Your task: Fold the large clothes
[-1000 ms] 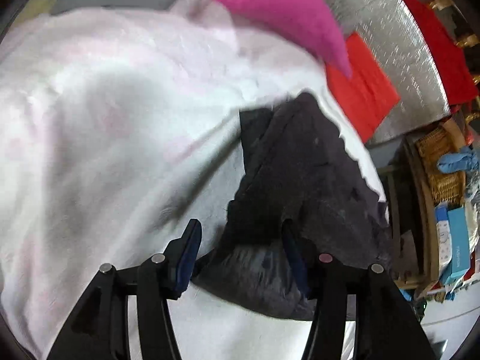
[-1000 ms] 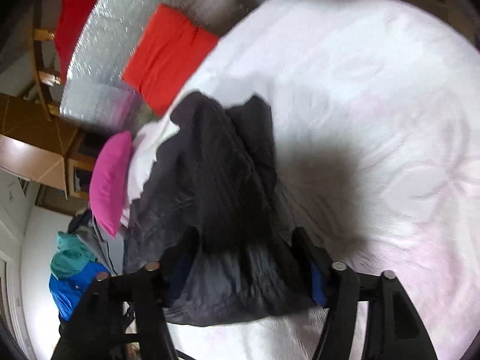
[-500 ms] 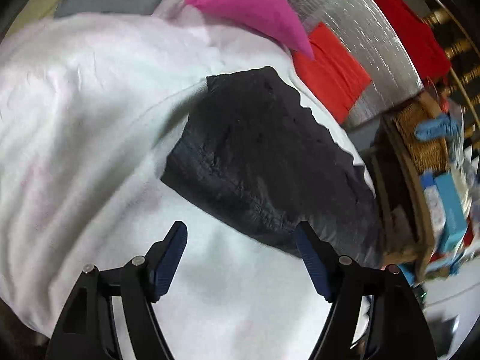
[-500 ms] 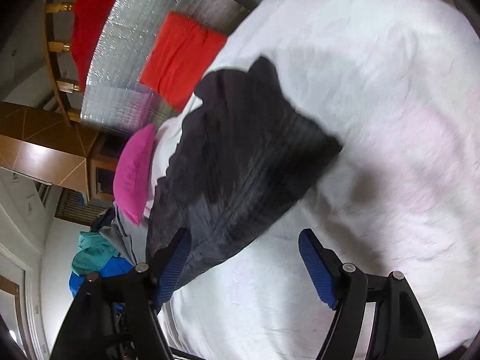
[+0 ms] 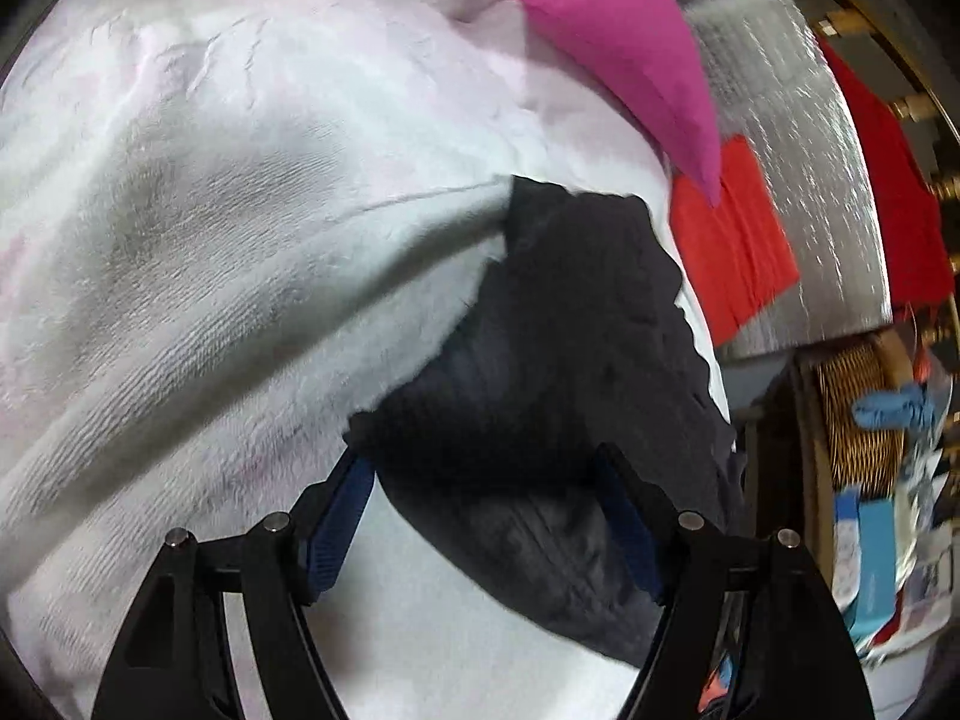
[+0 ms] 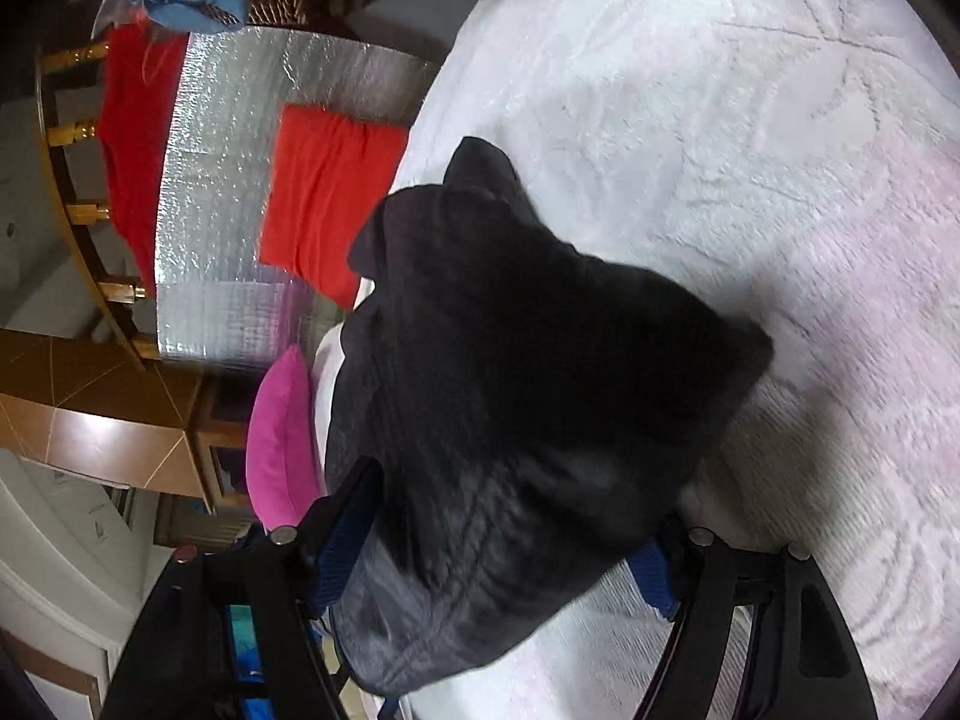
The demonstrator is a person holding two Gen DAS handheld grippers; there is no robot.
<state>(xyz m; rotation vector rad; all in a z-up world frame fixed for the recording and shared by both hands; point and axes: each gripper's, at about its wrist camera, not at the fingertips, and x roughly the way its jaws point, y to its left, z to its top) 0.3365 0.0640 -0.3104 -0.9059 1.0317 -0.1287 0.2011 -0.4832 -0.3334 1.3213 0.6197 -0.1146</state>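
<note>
A dark, ribbed garment [image 5: 570, 330] lies folded in a bundle on the white and pale pink fluffy blanket [image 5: 228, 228]. My left gripper [image 5: 483, 462] stands open at its near edge; the cloth drapes over both blue fingertips and the jaws are wide apart. In the right wrist view the same garment [image 6: 528, 330] fills the middle. My right gripper [image 6: 516, 504] is open too, and the bundle's near end lies between its fingers [image 6: 351, 528]. The cloth hides both tips of each gripper.
A pink pillow [image 5: 624, 42] lies beyond the garment. A red cloth [image 5: 732, 240] rests on a silver foil mat [image 5: 798, 138] beside the bed. A wicker basket [image 5: 858, 414] and boxes stand at the right. Wooden furniture [image 6: 90, 408] shows in the right wrist view.
A second ago the garment hung bunched between both grippers. They opened wider and it dropped flat. Both have since sunk closer, so its near edge lies between the fingers again.
</note>
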